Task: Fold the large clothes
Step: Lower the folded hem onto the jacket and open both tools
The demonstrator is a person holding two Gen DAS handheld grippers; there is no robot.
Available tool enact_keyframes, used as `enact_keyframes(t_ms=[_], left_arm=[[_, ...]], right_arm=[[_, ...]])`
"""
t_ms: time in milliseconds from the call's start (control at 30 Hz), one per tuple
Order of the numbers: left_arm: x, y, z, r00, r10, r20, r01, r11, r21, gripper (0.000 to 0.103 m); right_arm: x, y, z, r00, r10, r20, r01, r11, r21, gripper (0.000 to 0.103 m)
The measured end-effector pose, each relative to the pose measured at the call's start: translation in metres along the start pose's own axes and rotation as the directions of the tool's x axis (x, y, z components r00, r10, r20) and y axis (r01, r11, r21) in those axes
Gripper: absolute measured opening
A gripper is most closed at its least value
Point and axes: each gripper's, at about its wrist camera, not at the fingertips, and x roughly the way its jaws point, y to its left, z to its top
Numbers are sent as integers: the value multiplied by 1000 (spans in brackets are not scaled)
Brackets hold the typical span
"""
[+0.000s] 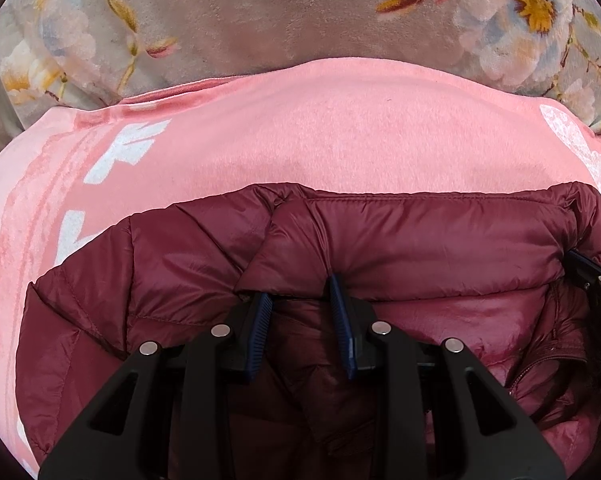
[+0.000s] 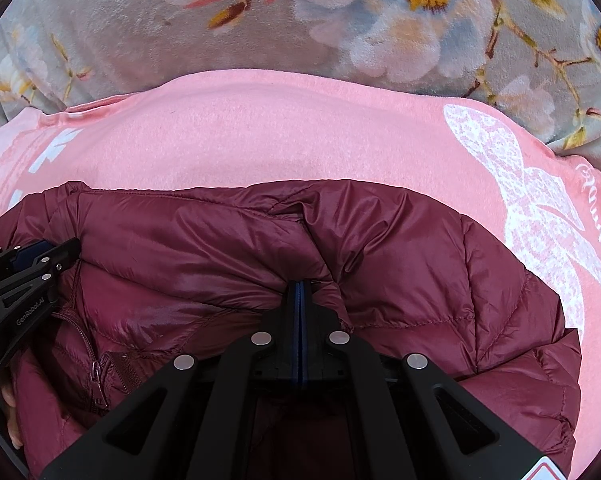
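A maroon puffer jacket [image 1: 400, 240] lies on a pink blanket [image 1: 300, 140]; it also shows in the right wrist view [image 2: 204, 232]. My left gripper [image 1: 300, 292] is open, its blue pads on either side of a fold of the jacket, not closed on it. My right gripper [image 2: 300, 288] is shut on a bunched fold of the jacket. The left gripper shows at the left edge of the right wrist view [image 2: 32, 256]. The right gripper shows at the right edge of the left wrist view [image 1: 592, 272]. The jacket's zipper [image 2: 96, 376] lies between them.
The pink blanket [image 2: 300, 132] has white lettering [image 1: 116, 152] and a white butterfly print [image 2: 532, 208]. Under it is a grey floral plush cover [image 2: 180, 32], also in the left wrist view [image 1: 240, 20]. A hand [image 2: 8, 408] shows at the lower left.
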Motion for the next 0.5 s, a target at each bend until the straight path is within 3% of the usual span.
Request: enact_keyframes(t_ms=[267, 500], left_arm=[[-1, 0, 0, 1000, 8, 3, -8, 1000, 13, 29], [1, -8, -1, 998, 55, 7, -56, 997, 51, 30]], right_arm=[[0, 0, 0, 1000, 0, 0, 0, 1000, 1, 0], [0, 0, 0, 1000, -6, 0, 6, 1000, -4, 0]])
